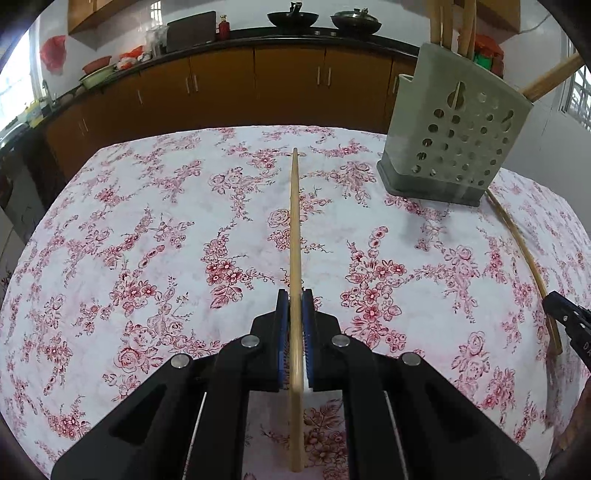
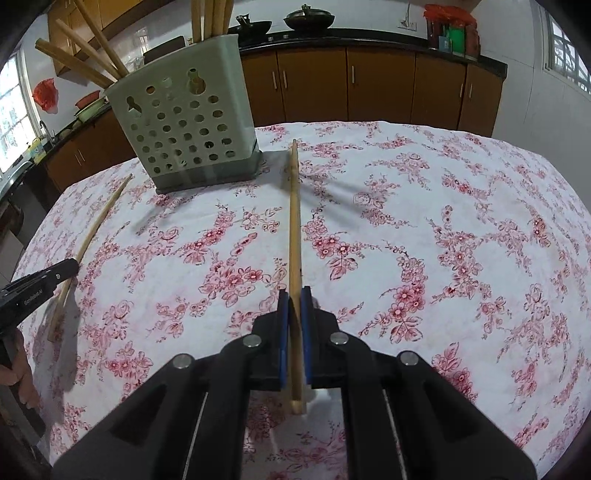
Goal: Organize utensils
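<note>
My left gripper (image 1: pixel 295 295) is shut on a wooden chopstick (image 1: pixel 294 229) that points forward over the floral tablecloth. My right gripper (image 2: pixel 294 293) is shut on a second wooden chopstick (image 2: pixel 294 214), also pointing forward. A grey-green perforated utensil holder (image 1: pixel 454 140) stands at the far right in the left wrist view and at the far left in the right wrist view (image 2: pixel 184 125), with several chopsticks (image 2: pixel 88 51) standing in it. Each gripper and its chopstick also show at the edge of the other view: the right one (image 1: pixel 532 266) and the left one (image 2: pixel 92 236).
The table is covered with a white cloth with red flowers (image 1: pixel 147 240). Brown kitchen cabinets (image 1: pixel 258 81) and a dark counter with woks (image 2: pixel 310 18) run behind the table. A hand (image 2: pixel 22 373) shows at the left edge of the right wrist view.
</note>
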### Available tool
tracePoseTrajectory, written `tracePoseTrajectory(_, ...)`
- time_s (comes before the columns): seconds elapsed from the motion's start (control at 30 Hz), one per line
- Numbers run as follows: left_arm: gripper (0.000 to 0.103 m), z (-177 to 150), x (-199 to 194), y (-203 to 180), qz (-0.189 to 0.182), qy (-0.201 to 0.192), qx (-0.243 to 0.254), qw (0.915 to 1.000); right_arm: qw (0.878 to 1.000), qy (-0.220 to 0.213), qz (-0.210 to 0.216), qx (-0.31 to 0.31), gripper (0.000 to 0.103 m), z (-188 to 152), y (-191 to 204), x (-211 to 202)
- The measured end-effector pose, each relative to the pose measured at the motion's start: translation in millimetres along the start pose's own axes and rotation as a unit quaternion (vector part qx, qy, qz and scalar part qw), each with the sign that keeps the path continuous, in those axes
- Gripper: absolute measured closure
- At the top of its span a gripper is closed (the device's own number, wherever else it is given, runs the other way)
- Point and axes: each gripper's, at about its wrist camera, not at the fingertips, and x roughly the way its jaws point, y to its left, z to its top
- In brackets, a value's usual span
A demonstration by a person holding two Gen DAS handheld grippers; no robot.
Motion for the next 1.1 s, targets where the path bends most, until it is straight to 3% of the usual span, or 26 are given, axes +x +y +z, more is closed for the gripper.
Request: tracePoseTrajectory(1.1, 0.094, -0.9, -0.4, -2.2, 0.0, 0.0, -0.001, 1.0, 1.0, 0.001, 0.004, 0.003, 0.094, -0.9, -1.6, -0.7)
